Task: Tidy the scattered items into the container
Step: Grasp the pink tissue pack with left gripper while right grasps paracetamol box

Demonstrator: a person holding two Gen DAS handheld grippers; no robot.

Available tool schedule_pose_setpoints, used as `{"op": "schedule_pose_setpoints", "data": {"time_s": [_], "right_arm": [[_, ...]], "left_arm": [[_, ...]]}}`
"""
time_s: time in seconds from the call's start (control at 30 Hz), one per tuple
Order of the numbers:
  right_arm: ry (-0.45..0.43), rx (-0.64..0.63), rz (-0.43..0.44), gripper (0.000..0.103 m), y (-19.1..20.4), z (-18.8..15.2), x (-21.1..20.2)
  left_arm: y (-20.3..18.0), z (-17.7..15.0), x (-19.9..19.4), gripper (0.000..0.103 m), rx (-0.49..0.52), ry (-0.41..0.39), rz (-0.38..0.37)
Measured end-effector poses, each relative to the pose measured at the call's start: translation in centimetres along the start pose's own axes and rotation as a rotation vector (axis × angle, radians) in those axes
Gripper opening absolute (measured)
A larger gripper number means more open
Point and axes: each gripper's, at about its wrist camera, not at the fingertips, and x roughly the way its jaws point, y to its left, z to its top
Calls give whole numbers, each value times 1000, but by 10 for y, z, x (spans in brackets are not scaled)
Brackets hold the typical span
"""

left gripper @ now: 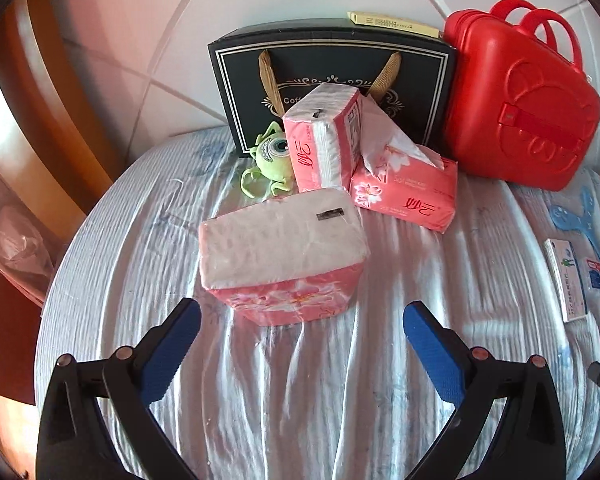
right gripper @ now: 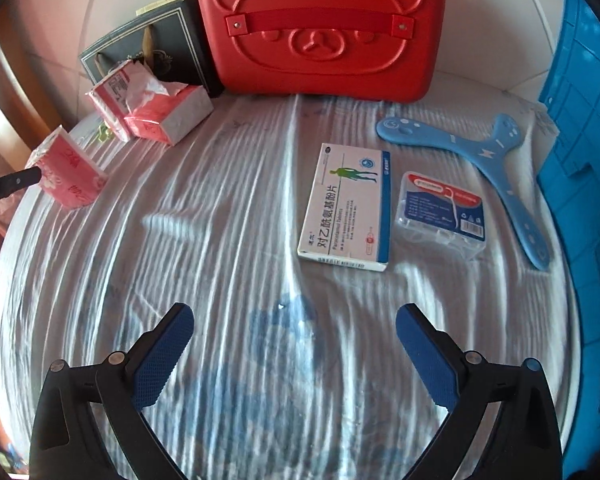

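Observation:
In the left wrist view my left gripper (left gripper: 302, 316) is open and empty, just short of a pink tissue pack (left gripper: 284, 256) lying on the white cloth. Two more pink tissue packs, one upright (left gripper: 324, 140) and one lying flat (left gripper: 408, 192), stand behind it beside a green one-eyed plush toy (left gripper: 270, 158). In the right wrist view my right gripper (right gripper: 296, 320) is open and empty over the cloth. Ahead of it lie a white medicine box (right gripper: 348, 208), a clear floss-pick box (right gripper: 440, 212) and a blue boomerang (right gripper: 496, 164). A blue crate (right gripper: 580, 160) stands at the right edge.
A red bear-face case (right gripper: 320, 28) leans on the wall at the back. A black gift bag (left gripper: 332, 76) with gold handles stands beside it, a yellow box (left gripper: 396, 24) behind. Wooden furniture (left gripper: 40, 128) borders the round table on the left.

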Motion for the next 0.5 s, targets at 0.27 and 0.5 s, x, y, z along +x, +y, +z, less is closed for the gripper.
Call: {"op": "schedule_pose_setpoints", "data": {"time_s": [0.27,0.5], "right_arm": [[0,32,-42,103,-6,2,30],[-16,101,-85,103,-21,16,55]], "left_arm": [[7,15,32,103,-90,-28,42],[3,25,41,103,-102,-61,55]]}}
